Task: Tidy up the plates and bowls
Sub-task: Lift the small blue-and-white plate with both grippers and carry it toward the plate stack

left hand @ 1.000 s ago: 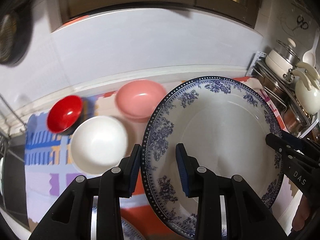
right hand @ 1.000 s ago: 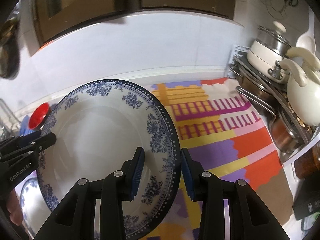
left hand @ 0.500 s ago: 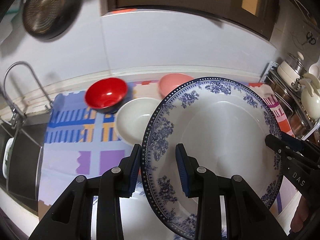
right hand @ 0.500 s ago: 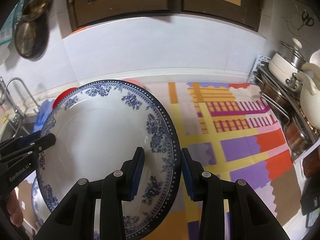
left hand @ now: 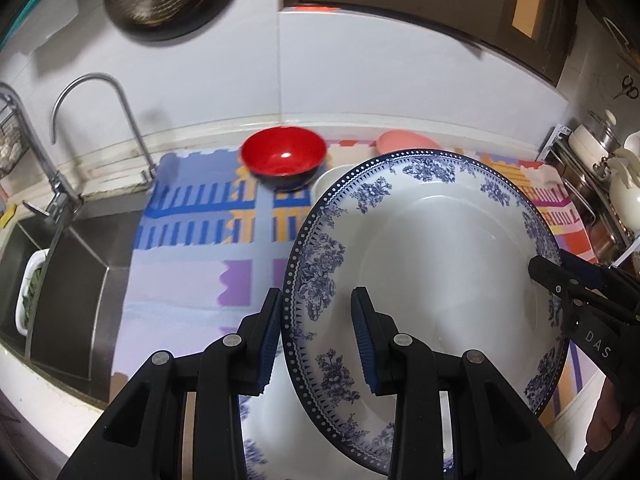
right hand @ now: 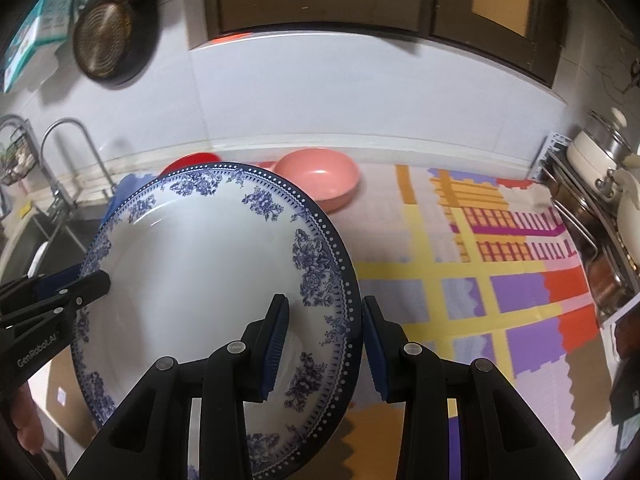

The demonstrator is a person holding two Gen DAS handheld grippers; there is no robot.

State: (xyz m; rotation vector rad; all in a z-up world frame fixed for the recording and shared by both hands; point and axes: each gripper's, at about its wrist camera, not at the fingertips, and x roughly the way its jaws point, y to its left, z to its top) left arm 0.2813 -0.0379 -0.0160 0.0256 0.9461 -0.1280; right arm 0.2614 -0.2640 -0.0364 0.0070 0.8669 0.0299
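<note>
Together the left gripper [left hand: 316,338] and right gripper [right hand: 325,346] are clamping opposite rims of the stiff, glazed, breakable plate [left hand: 432,264], likely slippery.

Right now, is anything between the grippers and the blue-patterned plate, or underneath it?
Nothing separates them. The left gripper and the right gripper already clamp opposite rims of the blue-patterned plate. A second patterned plate shows below its near edge, so a straight set-down would land on that.
</note>
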